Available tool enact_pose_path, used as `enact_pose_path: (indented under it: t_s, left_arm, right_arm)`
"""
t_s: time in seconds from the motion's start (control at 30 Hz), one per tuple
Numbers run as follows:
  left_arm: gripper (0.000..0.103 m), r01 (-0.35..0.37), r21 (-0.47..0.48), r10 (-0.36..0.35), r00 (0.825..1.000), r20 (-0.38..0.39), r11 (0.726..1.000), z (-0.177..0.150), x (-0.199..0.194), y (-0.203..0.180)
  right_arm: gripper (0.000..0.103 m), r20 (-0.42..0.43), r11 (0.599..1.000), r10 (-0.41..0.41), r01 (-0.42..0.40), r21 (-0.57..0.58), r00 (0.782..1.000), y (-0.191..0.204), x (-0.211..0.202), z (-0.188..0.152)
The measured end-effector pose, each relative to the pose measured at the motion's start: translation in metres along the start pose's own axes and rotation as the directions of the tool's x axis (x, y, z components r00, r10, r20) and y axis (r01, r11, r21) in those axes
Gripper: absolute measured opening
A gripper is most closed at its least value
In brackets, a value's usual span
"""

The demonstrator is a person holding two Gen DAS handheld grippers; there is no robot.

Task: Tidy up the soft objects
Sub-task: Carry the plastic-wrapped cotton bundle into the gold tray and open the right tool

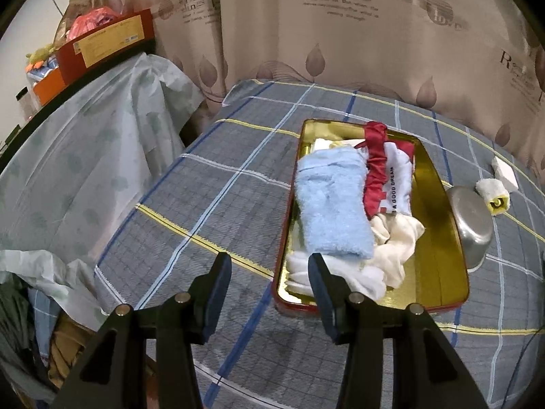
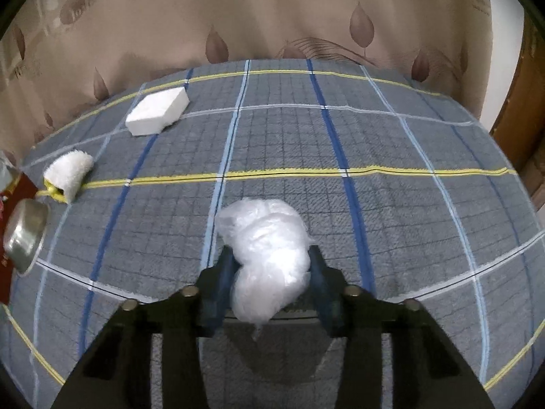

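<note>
Filling up nicely, the long gold metal tray with a red rim (image 1: 439, 238), middle right of the left view, holds a fluffy light blue towel (image 1: 328, 204), a red cloth and white cloths. Left out: a white foam block (image 2: 157, 110), upper left of the right view, and a small fuzzy white roller (image 2: 69, 173). The right gripper (image 2: 270, 262) squeezes a crinkly clear plastic bag wad (image 2: 269, 255) at the bottom middle. The left gripper (image 1: 269, 266) is spread wide and empty.
</note>
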State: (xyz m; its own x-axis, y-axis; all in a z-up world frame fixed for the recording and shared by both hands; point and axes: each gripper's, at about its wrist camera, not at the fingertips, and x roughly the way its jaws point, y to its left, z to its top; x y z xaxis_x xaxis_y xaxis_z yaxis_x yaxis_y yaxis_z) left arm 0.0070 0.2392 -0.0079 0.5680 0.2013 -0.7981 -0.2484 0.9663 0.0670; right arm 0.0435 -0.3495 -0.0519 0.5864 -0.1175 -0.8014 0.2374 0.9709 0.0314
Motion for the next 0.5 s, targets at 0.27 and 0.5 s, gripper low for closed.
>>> enact_pose_path:
  t_s: [0.27, 0.5]
  left_arm:
    - [0.048, 0.010, -0.023, -0.010, 1.000, -0.002, 1.000, 0.000, 0.000, 0.003]
    - [0.048, 0.009, -0.054, -0.010, 1.000, -0.004, 0.998, 0.000, 0.001, 0.008]
  right_arm:
    - [0.034, 0.013, 0.999, -0.045, 0.045, -0.028, 0.999, 0.009, -0.002, -0.004]
    - [0.033, 0.005, 0.992, -0.036, 0.036, -0.119, 0.999, 0.032, -0.020, -0.014]
